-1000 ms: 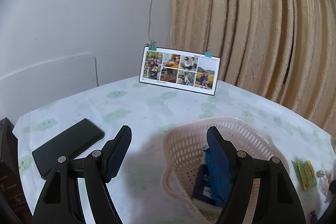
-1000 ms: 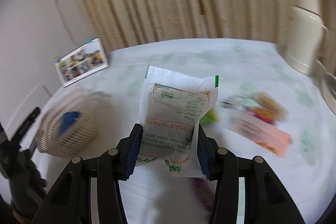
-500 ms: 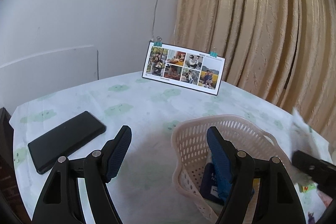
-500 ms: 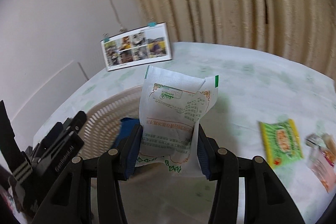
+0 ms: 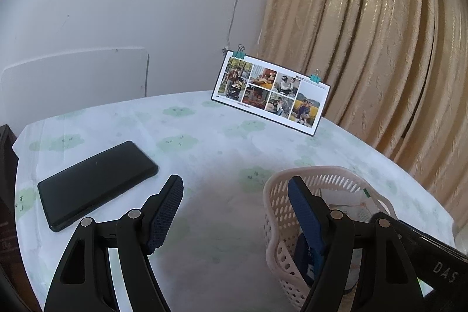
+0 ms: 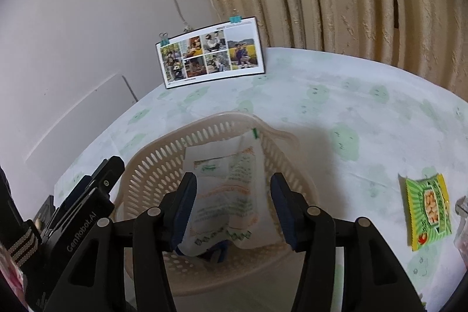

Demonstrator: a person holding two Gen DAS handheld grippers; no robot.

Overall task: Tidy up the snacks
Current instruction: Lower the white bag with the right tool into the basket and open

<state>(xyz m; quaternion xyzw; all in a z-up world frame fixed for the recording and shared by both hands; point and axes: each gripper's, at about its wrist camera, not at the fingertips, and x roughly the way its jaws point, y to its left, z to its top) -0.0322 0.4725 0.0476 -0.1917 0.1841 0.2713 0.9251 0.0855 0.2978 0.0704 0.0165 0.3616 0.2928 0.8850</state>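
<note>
Right wrist view, reading from the left: the left gripper (image 6: 84, 195) pokes in at the edge, hanging beside the basket (image 6: 280, 136), its jaws spread wide and holding nothing. Next, dead centre, the white packet (image 6: 228, 183) sits inside the basket, propped against the far wall, its long side running away from the camera and its green-tabbed top corner pointing up and toward the photo card (image 6: 210, 54). The right gripper (image 6: 232, 205) hovers directly over it, jaws parted with a gap on either side of the packet, so it looks let go. A dark blue packet (image 6: 218, 249) peeks out underneath. Further right, a green snack bag (image 6: 428, 209) lies flat on the tablecloth (image 6: 351, 107), well apart from the basket, long side roughly front to back. I'd judge the right gripper is far nearer to it, so that's likely next. In the left wrist view, a black phone (image 5: 96, 183) lies off to the left.
</note>
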